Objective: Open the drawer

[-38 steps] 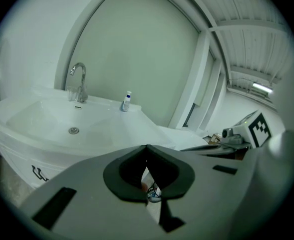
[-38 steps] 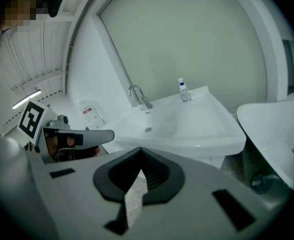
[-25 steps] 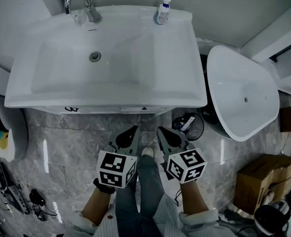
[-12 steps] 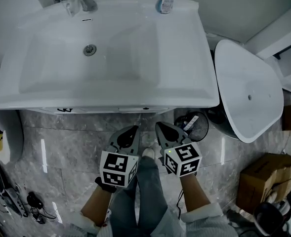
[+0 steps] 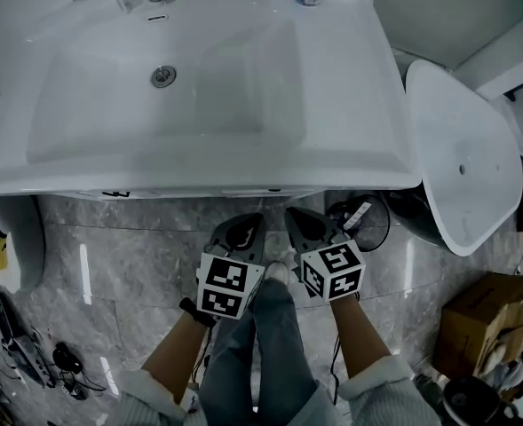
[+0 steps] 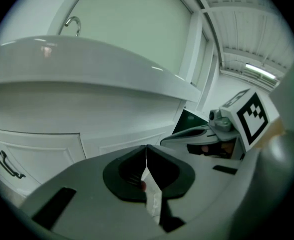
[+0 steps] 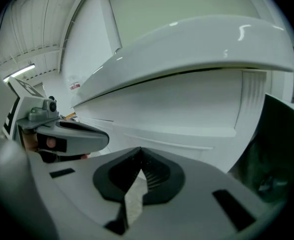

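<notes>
Moved closer under the sink [image 5: 217, 78] since a second ago. Holds left gripper [image 5: 254, 220] pinched tight on nothing. Holds right gripper [image 5: 289, 213] just beside it, pinched tight too, empty. Faces the shut drawer [image 6: 122, 144] with both tips: plain in gripper views, almost hidden under the sink rim from the head view.

Right hand-held gripper [image 7: 139, 152] jaws together, nothing between; white vanity front [image 7: 186, 115] ahead under basin [image 7: 196, 41]; left hand-held gripper [image 7: 69, 134] at left.
</notes>
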